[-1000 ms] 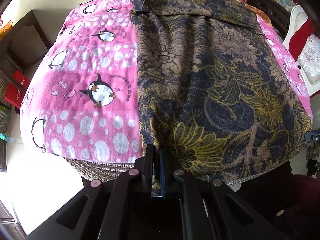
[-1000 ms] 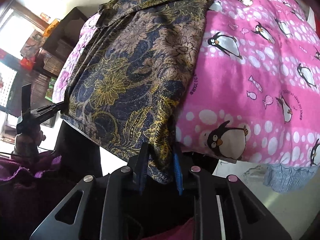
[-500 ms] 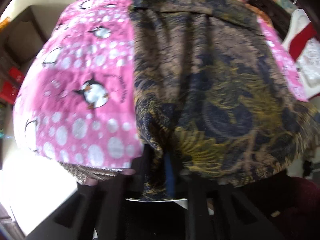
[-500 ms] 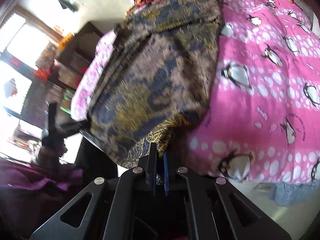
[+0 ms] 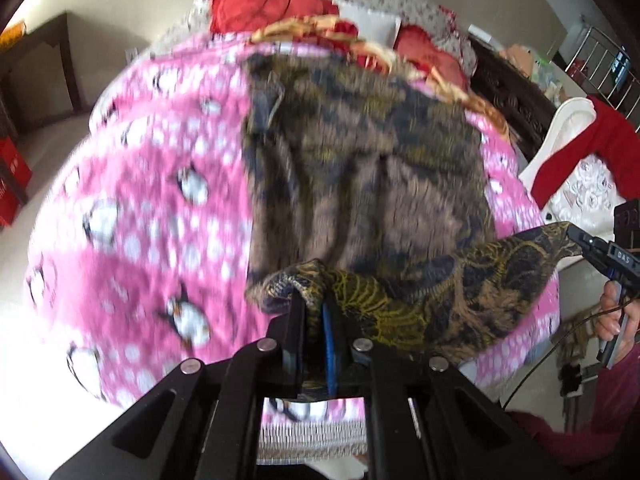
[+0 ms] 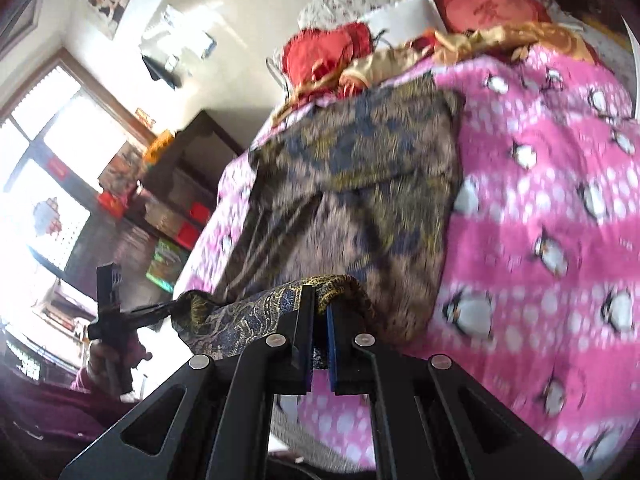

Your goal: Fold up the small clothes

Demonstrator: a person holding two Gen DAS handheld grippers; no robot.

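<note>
garment (image 5: 360,168) on pink bed blanket (image 5: 152,208), near hem lifted | left gripper (image 5: 314,328) and right gripper (image 6: 320,320) each pinch a hem corner | risk: thin bunched hold slips, hem sags between, fold lands skewed

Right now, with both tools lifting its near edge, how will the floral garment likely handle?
Probably floppy: the floral garment sags between the left tool and right tool. Likely light; small pinches raise it.
</note>
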